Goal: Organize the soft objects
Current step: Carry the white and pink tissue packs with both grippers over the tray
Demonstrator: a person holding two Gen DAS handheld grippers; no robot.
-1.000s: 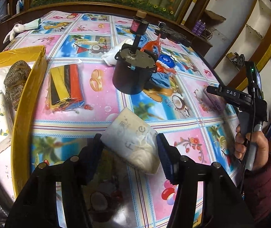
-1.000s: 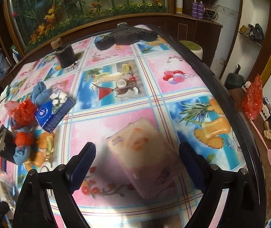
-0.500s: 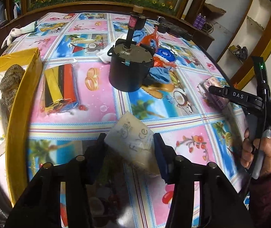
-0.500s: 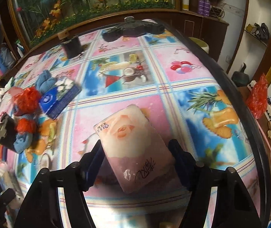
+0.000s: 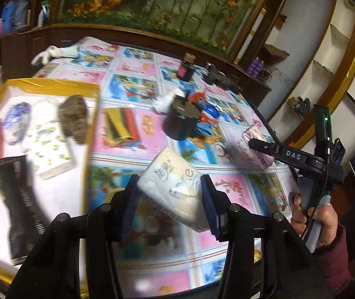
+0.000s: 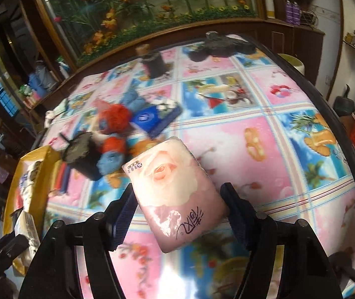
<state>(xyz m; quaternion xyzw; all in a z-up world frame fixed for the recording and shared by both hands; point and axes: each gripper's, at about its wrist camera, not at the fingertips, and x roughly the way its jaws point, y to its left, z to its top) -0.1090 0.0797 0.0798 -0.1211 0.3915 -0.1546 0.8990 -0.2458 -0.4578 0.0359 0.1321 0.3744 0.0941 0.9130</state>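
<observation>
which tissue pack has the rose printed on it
The pink tissue pack clamped in the right gripper. The white pack in the left gripper bears only lettering; the one in the yellow box has lemons.

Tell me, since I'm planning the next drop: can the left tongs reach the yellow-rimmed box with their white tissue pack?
Probably yes. The left tongs grip the white tissue pack clear of the table, and the yellow-rimmed box lies open-topped just beside them, nothing between.

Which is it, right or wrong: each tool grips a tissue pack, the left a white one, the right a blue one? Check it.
Wrong in one respect. The right tool grips a pink rose-printed tissue pack, not a blue one, as the right wrist view shows. The left tool does grip a white tissue pack.
</observation>
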